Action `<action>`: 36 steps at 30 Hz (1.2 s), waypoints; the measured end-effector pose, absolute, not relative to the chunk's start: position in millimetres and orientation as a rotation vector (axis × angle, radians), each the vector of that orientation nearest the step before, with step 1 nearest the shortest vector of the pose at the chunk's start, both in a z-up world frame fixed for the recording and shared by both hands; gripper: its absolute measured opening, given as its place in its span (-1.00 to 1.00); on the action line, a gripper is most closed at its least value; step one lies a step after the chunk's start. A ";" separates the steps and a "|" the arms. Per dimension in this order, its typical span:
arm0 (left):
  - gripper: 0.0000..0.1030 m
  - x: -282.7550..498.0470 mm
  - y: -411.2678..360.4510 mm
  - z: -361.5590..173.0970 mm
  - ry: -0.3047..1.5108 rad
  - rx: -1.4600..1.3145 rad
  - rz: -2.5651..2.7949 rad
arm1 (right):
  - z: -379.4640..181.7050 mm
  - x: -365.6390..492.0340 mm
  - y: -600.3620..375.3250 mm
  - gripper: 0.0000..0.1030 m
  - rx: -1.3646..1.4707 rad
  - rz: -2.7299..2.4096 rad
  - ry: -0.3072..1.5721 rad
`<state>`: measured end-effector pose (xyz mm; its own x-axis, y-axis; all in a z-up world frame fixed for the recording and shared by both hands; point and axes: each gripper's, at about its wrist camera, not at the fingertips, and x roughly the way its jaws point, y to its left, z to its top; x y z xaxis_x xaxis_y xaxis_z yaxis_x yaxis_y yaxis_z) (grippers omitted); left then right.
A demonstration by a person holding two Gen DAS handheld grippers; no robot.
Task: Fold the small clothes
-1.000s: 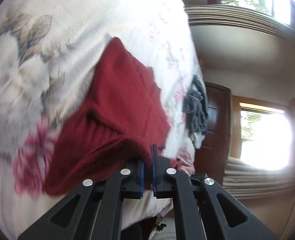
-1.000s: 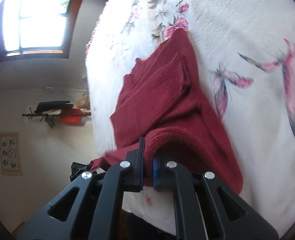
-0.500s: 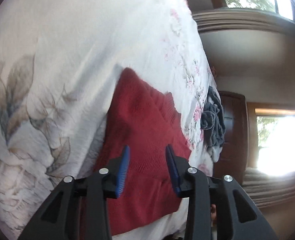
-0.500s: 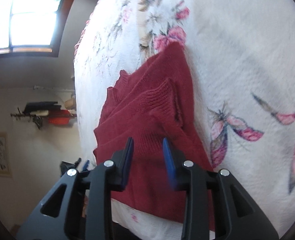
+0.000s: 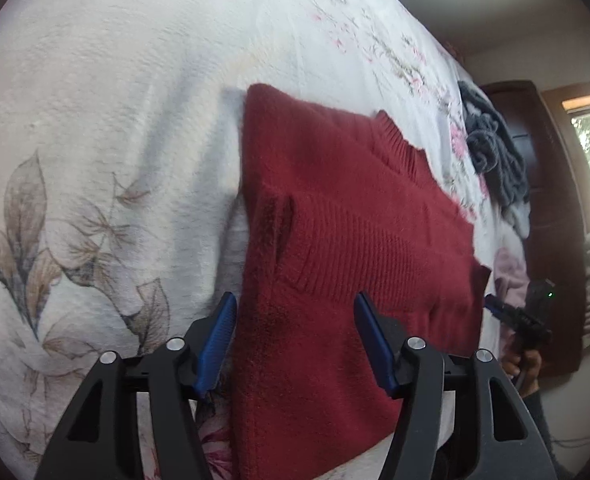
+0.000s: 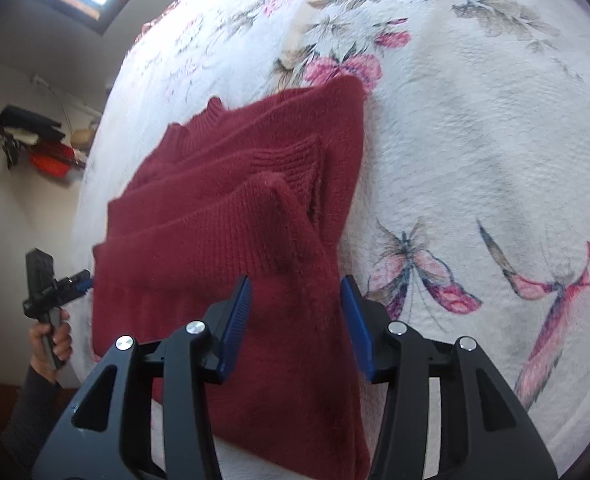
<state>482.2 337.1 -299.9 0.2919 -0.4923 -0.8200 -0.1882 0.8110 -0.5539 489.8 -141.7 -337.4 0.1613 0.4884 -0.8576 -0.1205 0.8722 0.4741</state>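
**Inspector:** Starting at the left of the left wrist view: white floral bedspread (image 5: 95, 128) fills that side. The red sweater (image 5: 335, 240) lies flat at centre frame, sleeves tucked in, ribbed collar toward the upper right. A grey garment heap (image 5: 495, 160) sits at the far right, apart from the sweater.

**Assessor:** Step in hand?

**Inspector:** In my judgement a fold is laid down and both tools are clear of it. The next move calls for either another fold from the near edge or smoothing; I cannot say which.

**Assessor:** Jaws?

**Inspector:** Left gripper (image 5: 295, 340) stands wide apart, holding nothing, framing the near hem at lower centre. Right gripper (image 6: 297, 320), in its own view, is likewise spread, empty, above the sweater's near right corner. Contact with the cloth cannot be confirmed for either.
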 end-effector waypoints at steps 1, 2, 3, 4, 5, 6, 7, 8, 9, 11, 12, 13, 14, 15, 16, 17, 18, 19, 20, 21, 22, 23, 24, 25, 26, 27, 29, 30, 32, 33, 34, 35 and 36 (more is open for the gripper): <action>0.16 482.2 335.2 -299.0 1.277 -0.618 -0.220 | -339.1 489.7 -139.6 -0.10 0.316 0.445 1.344; 0.09 482.0 334.0 -297.8 1.272 -0.601 -0.219 | -340.7 489.7 -137.6 -0.15 0.308 0.448 1.343; -0.10 481.7 332.3 -296.0 1.266 -0.572 -0.214 | -343.0 490.0 -135.7 -0.32 0.298 0.446 1.343; -0.70 482.2 330.0 -295.4 1.272 -0.551 -0.207 | -344.2 489.8 -134.1 -0.48 0.286 0.442 1.345; -0.77 479.7 331.3 -293.3 1.268 -0.543 -0.201 | -344.9 489.5 -133.0 -0.83 0.271 0.432 1.343; -0.78 477.7 332.3 -291.4 1.260 -0.544 -0.199 | -344.1 488.9 -133.3 -0.89 0.264 0.420 1.332; -0.80 475.3 332.3 -288.5 1.248 -0.535 -0.194 | -342.5 487.4 -134.4 -0.89 0.273 0.418 1.321; -0.80 472.8 331.5 -285.0 1.235 -0.524 -0.192 | -339.6 485.1 -136.7 -0.90 0.285 0.414 1.304; -0.81 469.8 330.6 -280.1 1.215 -0.517 -0.196 | -336.2 482.3 -137.2 -0.90 0.288 0.409 1.293; -0.82 465.8 326.1 -270.4 1.181 -0.508 -0.204 | -327.5 475.7 -139.3 -0.90 0.297 0.414 1.264; -0.82 461.7 325.6 -263.5 1.159 -0.505 -0.211 | -323.7 473.7 -139.5 -0.90 0.295 0.415 1.255; -0.82 458.7 326.0 -258.0 1.143 -0.506 -0.215 | -319.8 471.9 -140.1 -0.90 0.295 0.415 1.247; -0.83 456.5 326.1 -252.4 1.127 -0.507 -0.221 | -315.4 470.2 -140.3 -0.90 0.297 0.416 1.237; -0.83 455.3 324.9 -246.8 1.112 -0.506 -0.223 | -309.4 468.5 -140.4 -0.91 0.295 0.418 1.223; -0.83 453.2 325.5 -238.4 1.090 -0.503 -0.228 | -304.4 468.0 -140.4 -0.91 0.292 0.420 1.212; -0.83 451.6 326.2 -230.8 1.072 -0.499 -0.233 | -298.2 467.2 -140.3 -0.91 0.291 0.422 1.198; -0.83 451.2 326.7 -223.2 1.053 -0.494 -0.237 | -290.5 467.6 -139.7 -0.91 0.290 0.426 1.181; -0.83 451.9 327.9 -213.0 1.030 -0.486 -0.242 | -283.4 469.2 -139.5 -0.91 0.289 0.430 1.166; -0.83 453.4 329.2 -204.7 1.012 -0.479 -0.245 | -274.2 472.3 -139.4 -0.91 0.287 0.432 1.144; -0.83 457.4 331.6 -194.3 0.990 -0.467 -0.248 | -268.1 474.6 -139.5 -0.91 0.287 0.433 1.129; -0.83 461.7 331.9 -187.4 0.978 -0.460 -0.249 | -261.4 479.0 -140.1 -0.91 0.290 0.434 1.114; -0.83 468.2 334.4 -180.7 0.966 -0.451 -0.250 | -255.7 483.9 -140.7 -0.91 0.295 0.435 1.101; -0.83 473.0 335.7 -176.1 0.957 -0.444 -0.249 | -250.0 491.7 -140.8 -0.91 0.303 0.436 1.089; -0.83 482.1 338.6 -170.4 0.948 -0.437 -0.248 | -245.9 499.8 -140.9 -0.91 0.311 0.438 1.082; -0.83 492.5 341.2 -165.9 0.941 -0.427 -0.247 | -243.2 507.7 -140.4 -0.91 0.316 0.437 1.078; -0.83 504.1 344.1 -163.1 0.938 -0.422 -0.245 | -241.4 519.9 -139.3 -0.91 0.321 0.434 1.077; -0.83 522.7 346.8 -163.0 0.939 -0.421 -0.240 | -242.3 539.3 -137.3 -0.91 0.333 0.425 1.082; -0.83 536.6 349.9 -164.6 0.944 -0.428 -0.237 | -244.1 552.8 -136.1 -0.91 0.337 0.415 1.089; -0.83 557.1 352.9 -169.8 0.955 -0.437 -0.232 | -247.6 572.9 -133.6 -0.91 0.337 0.399 1.100; -0.83 565.4 353.5 -172.8 0.961 -0.435 -0.227 | -249.5 580.7 -132.4 -0.91 0.339 0.390 1.106; -0.83 576.9 355.0 -177.4 0.970 -0.437 -0.220 | -251.6 588.6 -131.0 -0.91 0.339 0.381 1.111; -0.83 585.7 355.6 -182.1 0.978 -0.440 -0.214 | -254.8 599.5 -128.1 -0.91 0.333 0.372 1.119; -0.83 597.0 358.5 -188.3 0.988 -0.447 -0.204 | -257.3 606.9 -126.2 -0.91 0.328 0.363 1.125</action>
